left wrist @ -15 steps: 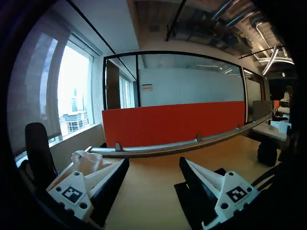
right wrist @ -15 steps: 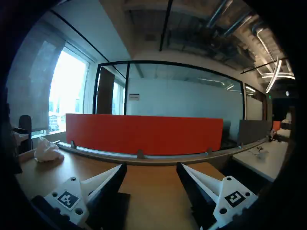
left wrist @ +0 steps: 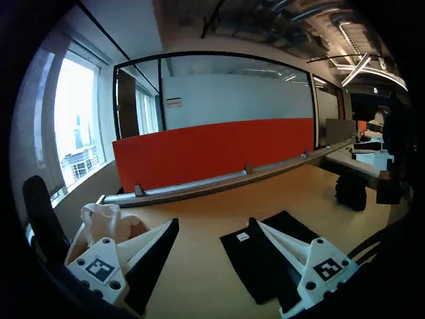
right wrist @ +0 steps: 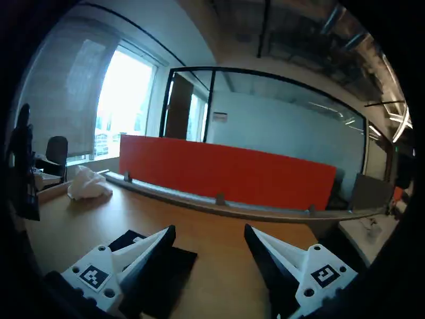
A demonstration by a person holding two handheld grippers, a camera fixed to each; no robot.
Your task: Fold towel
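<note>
A black towel (left wrist: 265, 250) lies flat on the wooden table (left wrist: 212, 223), with a small white tag near its far left corner. In the left gripper view it sits under and beside the right finger (left wrist: 297, 260) of my left gripper (left wrist: 212, 234), which is open and holds nothing. In the right gripper view the same black towel (right wrist: 172, 266) lies low on the left, partly hidden by a finger (right wrist: 127, 260) of my right gripper (right wrist: 210, 236), also open and empty above the table (right wrist: 223, 266).
A crumpled white cloth (left wrist: 106, 220) lies at the table's left end, also seen as a cloth (right wrist: 87, 183) in the right gripper view. An orange divider panel (left wrist: 212, 146) runs along the far edge. A black object (left wrist: 350, 191) stands at the right. A dark chair (left wrist: 40, 218) is at the left.
Both grippers have tilted and shifted so more of the table shows. The black towel has come further into both views. The jaws stayed open.
</note>
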